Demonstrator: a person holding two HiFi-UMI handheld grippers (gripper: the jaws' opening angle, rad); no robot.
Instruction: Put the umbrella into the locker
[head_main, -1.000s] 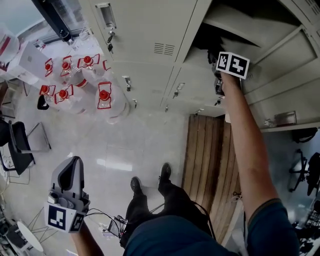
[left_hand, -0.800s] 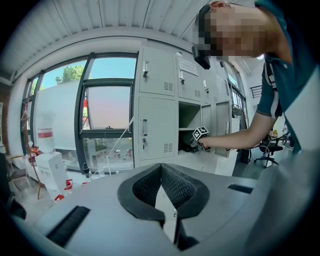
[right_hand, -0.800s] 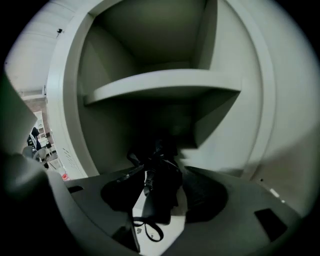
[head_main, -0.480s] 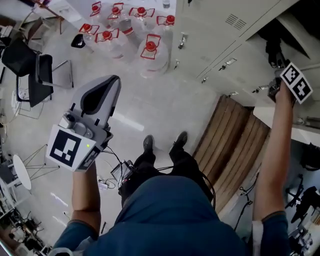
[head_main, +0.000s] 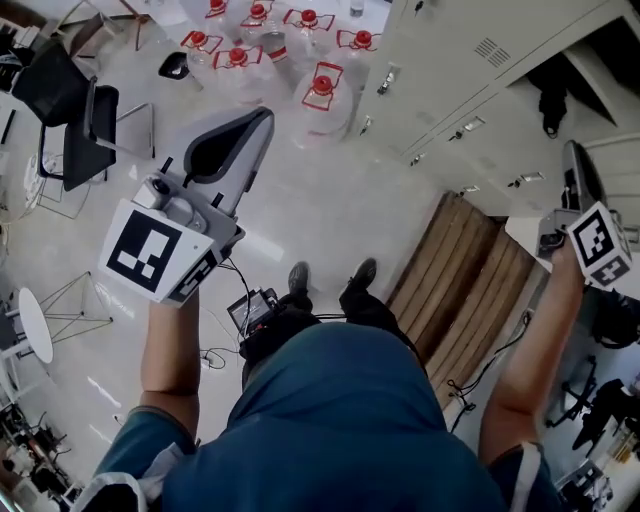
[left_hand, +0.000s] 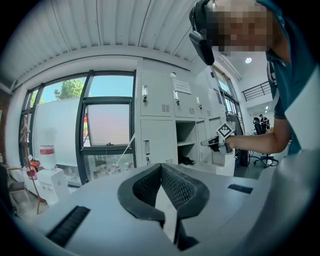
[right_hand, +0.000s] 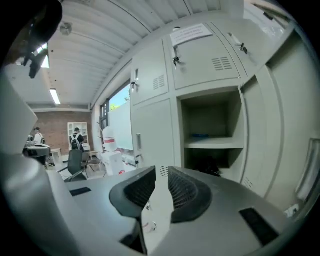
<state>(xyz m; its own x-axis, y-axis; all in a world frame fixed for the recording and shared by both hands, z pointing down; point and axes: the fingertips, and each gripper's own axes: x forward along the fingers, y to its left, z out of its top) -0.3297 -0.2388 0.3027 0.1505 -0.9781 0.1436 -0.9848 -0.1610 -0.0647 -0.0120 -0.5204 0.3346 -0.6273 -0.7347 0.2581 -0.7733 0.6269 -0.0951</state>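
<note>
Open locker (right_hand: 212, 144), umbrella (right_hand: 204, 169) inside; left gripper (left_hand: 161, 167) with jaws together, right gripper (right_hand: 161, 172) closing, empty.

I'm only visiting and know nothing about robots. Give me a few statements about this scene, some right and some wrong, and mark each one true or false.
1. One locker stands open. True.
2. The right gripper holds the umbrella. False: nothing is between its jaws, which are closing; the umbrella lies in the locker, under the shelf.
3. The left gripper has its jaws together with nothing in them. True.
4. The water jugs are topped in blue. False: their caps are red.
5. A wooden platform lies on the floor. True.
</note>
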